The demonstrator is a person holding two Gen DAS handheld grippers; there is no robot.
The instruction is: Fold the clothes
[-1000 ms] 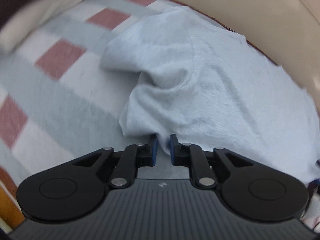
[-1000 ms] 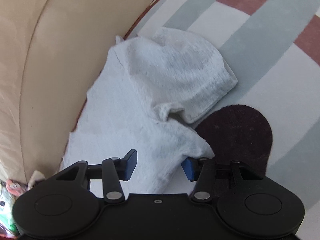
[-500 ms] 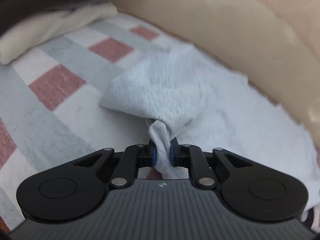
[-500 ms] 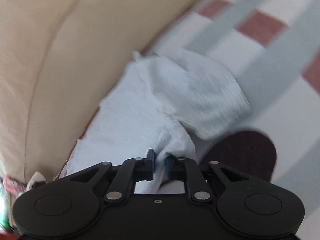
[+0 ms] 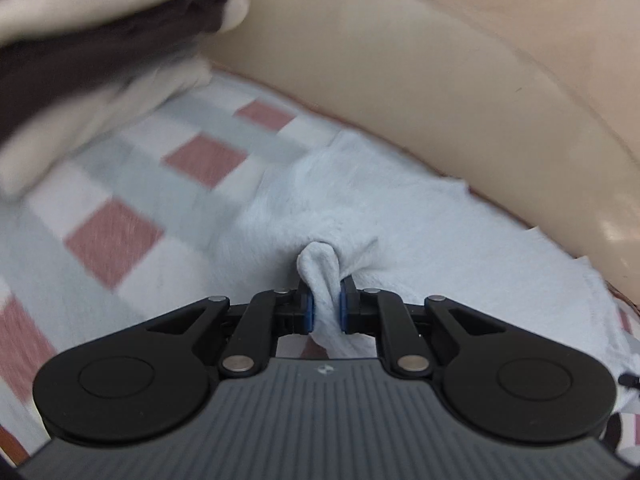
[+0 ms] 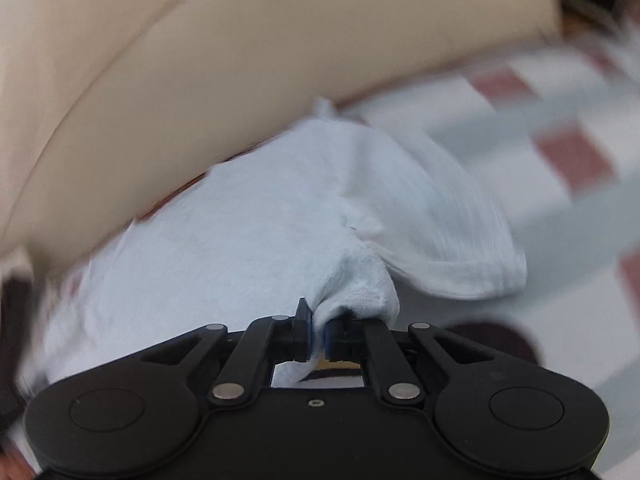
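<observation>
Both grippers, left and right, clamp bunched edges of a soft, light, floppy shirt on a checked blanket; right jaws closing, apparently near a sleeve.

Both wrist views look steeply down, close over their tongs, sharing the pale garment and checked cover.
</observation>
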